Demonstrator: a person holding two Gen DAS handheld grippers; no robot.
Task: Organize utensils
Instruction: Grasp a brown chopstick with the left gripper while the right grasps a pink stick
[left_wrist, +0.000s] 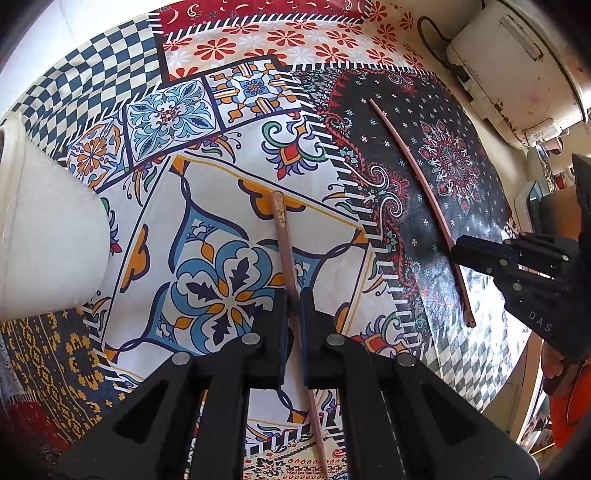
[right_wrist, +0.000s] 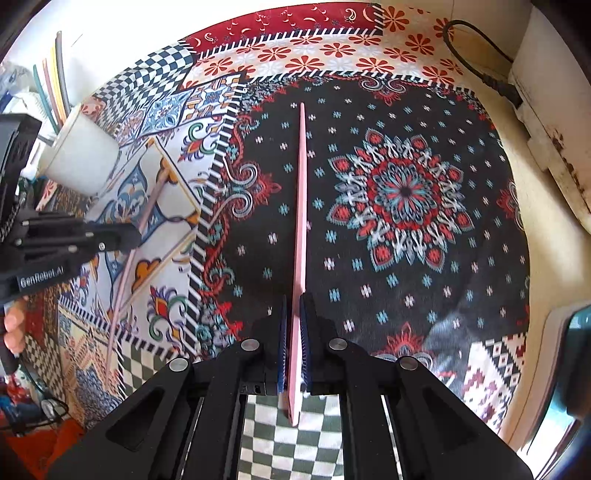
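Note:
A pink chopstick (left_wrist: 284, 251) lies across the blue-and-orange tile patch of the tablecloth, and my left gripper (left_wrist: 294, 295) is shut on its middle. The second pink chopstick (right_wrist: 301, 206) lies on the black floral patch, with my right gripper (right_wrist: 294, 299) shut on its near part. In the left wrist view the right gripper (left_wrist: 456, 247) pinches that chopstick (left_wrist: 410, 162) from the right. The right wrist view shows the left gripper (right_wrist: 136, 232) on its chopstick (right_wrist: 122, 280) at the left. A white cup (right_wrist: 85, 158) stands beyond it.
A patchwork tablecloth (right_wrist: 332, 48) covers the table. The white cup (left_wrist: 48, 221) is close on the left gripper's left, with several coloured sticks (right_wrist: 55, 85) behind it. A white appliance (left_wrist: 517, 74) and a black cable (right_wrist: 476, 66) are at the far right. A person's fingers (right_wrist: 14, 328) hold the left handle.

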